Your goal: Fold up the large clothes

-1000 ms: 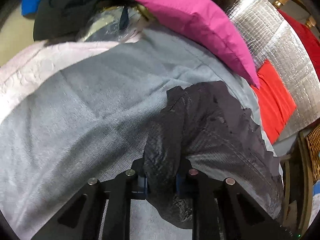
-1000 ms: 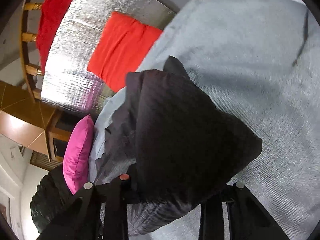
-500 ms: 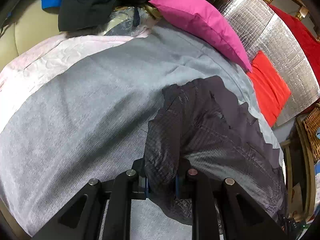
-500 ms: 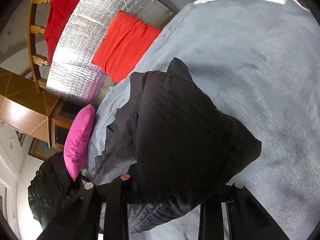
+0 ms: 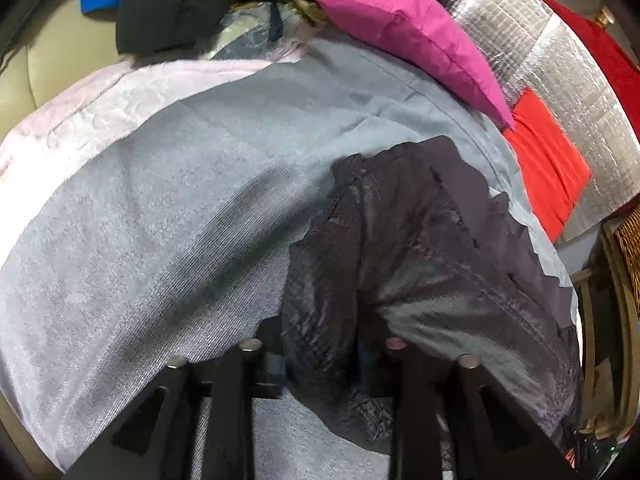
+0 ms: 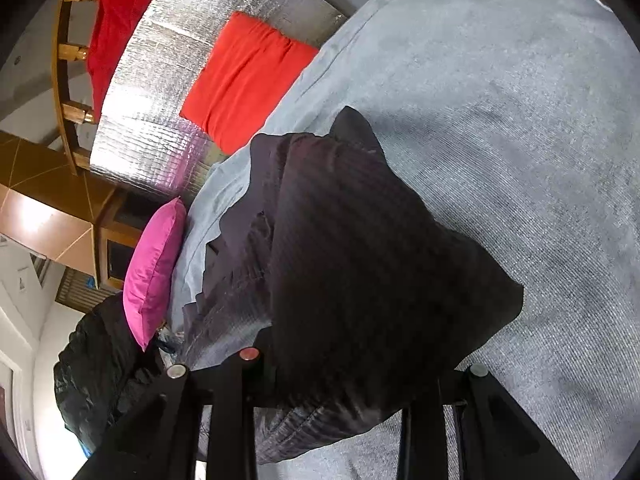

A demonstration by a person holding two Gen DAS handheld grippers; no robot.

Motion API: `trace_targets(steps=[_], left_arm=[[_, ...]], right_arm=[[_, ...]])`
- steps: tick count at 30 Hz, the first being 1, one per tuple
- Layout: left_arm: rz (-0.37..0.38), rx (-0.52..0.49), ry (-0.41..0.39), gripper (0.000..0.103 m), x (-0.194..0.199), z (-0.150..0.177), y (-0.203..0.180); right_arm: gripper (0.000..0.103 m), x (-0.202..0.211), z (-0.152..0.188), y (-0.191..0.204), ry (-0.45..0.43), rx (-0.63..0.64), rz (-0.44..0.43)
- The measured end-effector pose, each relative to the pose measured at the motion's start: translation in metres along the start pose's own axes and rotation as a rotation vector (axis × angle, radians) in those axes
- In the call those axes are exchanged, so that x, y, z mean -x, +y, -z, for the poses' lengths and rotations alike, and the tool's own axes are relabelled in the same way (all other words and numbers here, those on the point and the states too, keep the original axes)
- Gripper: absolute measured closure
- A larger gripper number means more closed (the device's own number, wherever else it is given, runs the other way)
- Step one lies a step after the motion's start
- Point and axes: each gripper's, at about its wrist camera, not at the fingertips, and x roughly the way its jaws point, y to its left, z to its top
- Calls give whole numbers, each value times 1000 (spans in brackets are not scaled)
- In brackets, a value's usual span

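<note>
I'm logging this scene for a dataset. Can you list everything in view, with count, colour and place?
garment: 1, black, on the blanket, bunched in both grippers
blanket: 1, grey, spread under the garment
quilt: 1, pale pink, under the blanket's far edge
pillow: 1, magenta, at the blanket's far edge
cushion: 1, red, on the foil mat
foil mat: 1, silver, beside the blanket
clothes pile: 1, dark, behind the quilt
left hand-held gripper: 1, black, shut on garment
right hand-held gripper: 1, black, shut on garment

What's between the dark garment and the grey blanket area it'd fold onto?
Nothing visible. Both grippers, left and right, grip the dark garment. The grey blanket beside it looks bare; the pink pillow lies at its edge, apart.
</note>
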Motion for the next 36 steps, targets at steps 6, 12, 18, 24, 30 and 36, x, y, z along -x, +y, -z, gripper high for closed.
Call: trace_targets(steps=[6,12,18,24,30,36], left_arm=[[80,55,18,38,9,-10,35],[61,-131,-44,37,42,-37,34],[46,-348,-91,37,44,-70,2],[60,-584,-20,37,-23,-88,-85],[-8,-688,45,37,-74,-91,-126],[-44,-712,100,68,-96,-90,-137]], right_arm=[[31,0,1,-21,49,-47,-10],[31,49,-20,-34,73,30,0],[31,72,-60,17,-27,348,141],[31,-27,-87,111,126,699,188],[31,-103,-95,135,216,838,310],[62,-141,-94,135,280,911,372]])
